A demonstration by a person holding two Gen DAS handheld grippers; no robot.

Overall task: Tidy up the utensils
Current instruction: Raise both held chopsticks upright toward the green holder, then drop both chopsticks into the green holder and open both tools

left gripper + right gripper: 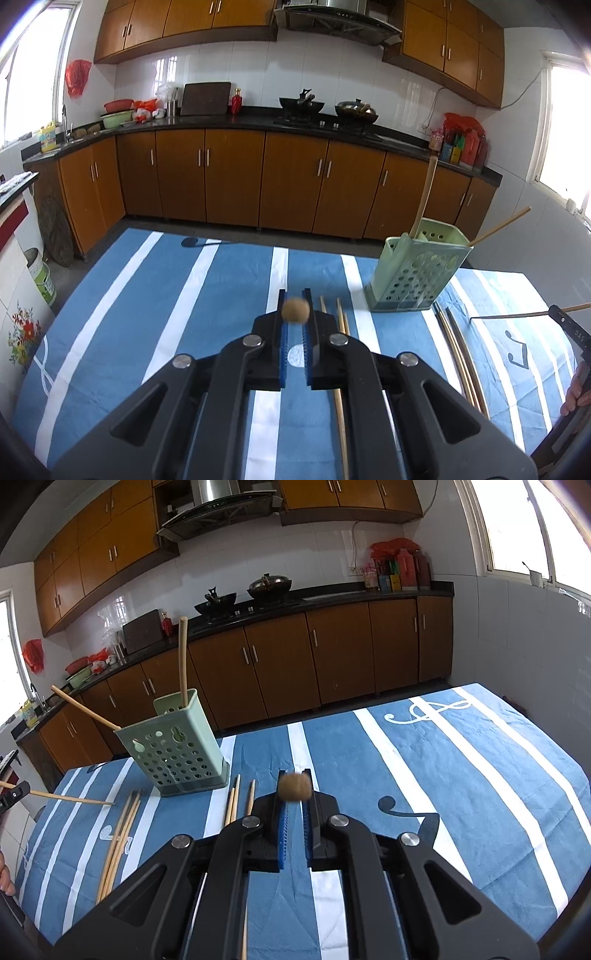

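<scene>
Blue-striped tabletop (147,295) (kitchen behind) carries a green holder (417,273) and loose chopsticks (118,834); both the left hand-held gripper (294,295) and the right hand-held gripper (294,775) are slightly parted, each gripping a brown ball (295,311).

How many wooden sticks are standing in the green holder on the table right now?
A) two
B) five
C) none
A: the green holder has just two in it, a near-upright chopstick at its back and a leaning chopstick slanting out over its rim; the other sticks lie flat on the cloth.
</scene>
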